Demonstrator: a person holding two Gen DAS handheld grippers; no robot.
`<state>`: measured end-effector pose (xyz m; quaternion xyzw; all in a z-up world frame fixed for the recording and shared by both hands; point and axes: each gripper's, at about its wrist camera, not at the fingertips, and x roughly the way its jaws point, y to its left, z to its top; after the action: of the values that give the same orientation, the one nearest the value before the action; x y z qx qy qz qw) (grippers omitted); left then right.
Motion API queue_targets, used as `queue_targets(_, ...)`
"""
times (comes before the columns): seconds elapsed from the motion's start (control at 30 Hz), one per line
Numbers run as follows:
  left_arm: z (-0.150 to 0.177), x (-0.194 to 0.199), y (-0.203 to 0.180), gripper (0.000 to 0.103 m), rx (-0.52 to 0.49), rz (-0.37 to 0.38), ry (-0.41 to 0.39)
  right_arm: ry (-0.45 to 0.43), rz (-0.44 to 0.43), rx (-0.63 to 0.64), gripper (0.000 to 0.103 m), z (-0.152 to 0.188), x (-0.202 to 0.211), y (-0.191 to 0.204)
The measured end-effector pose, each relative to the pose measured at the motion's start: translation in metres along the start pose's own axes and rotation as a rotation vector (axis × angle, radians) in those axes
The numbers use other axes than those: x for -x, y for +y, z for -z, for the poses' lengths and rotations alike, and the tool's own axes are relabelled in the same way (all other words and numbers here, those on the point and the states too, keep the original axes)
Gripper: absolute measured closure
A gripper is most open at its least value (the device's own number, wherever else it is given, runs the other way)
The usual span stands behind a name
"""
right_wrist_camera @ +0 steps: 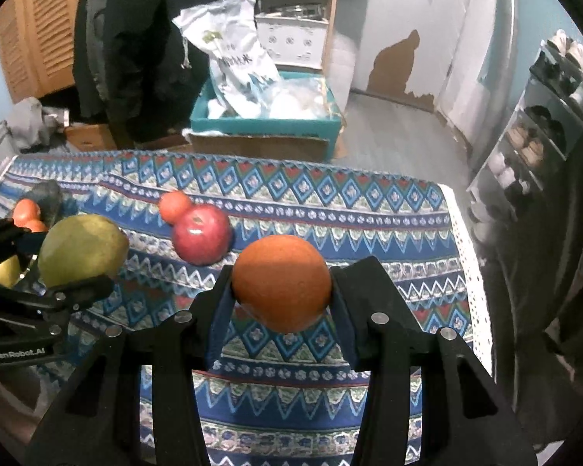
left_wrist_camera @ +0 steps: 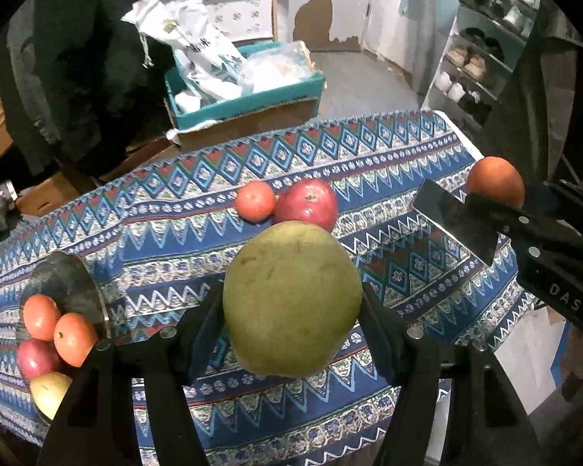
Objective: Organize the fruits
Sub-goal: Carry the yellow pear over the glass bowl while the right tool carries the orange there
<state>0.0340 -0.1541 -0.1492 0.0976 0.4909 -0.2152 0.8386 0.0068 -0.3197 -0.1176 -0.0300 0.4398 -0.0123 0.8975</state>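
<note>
My left gripper (left_wrist_camera: pixel 291 303) is shut on a large green pear (left_wrist_camera: pixel 291 297), held above the patterned tablecloth (left_wrist_camera: pixel 175 233). My right gripper (right_wrist_camera: pixel 281 291) is shut on an orange (right_wrist_camera: pixel 281 285), also lifted off the cloth. Each gripper shows in the other's view: the right gripper (left_wrist_camera: pixel 486 209) with its orange (left_wrist_camera: pixel 495 178) at the right, the left gripper (right_wrist_camera: pixel 74 272) with the pear (right_wrist_camera: pixel 83 248) at the left. A red apple (left_wrist_camera: pixel 307 204) and a small orange fruit (left_wrist_camera: pixel 255 200) touch each other on the cloth. A dark bowl (left_wrist_camera: pixel 70 283) at the left holds several fruits (left_wrist_camera: pixel 74 338).
Beyond the table's far edge stands a teal cardboard box (left_wrist_camera: pixel 248 105) with white bags. A shoe rack (left_wrist_camera: pixel 482 54) stands at the right, a dark coat (left_wrist_camera: pixel 77 58) hangs at the left, and the cloth's right edge (right_wrist_camera: pixel 468 272) drops off to the floor.
</note>
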Motion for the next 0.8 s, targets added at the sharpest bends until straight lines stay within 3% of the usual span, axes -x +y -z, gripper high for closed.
queue_targets(0.8,0.003,0.078,0.046,0.035,0.049,-0.018,-0.161,-0.135,-0.063,0.058,0.057,-0.031,0.039,0.05)
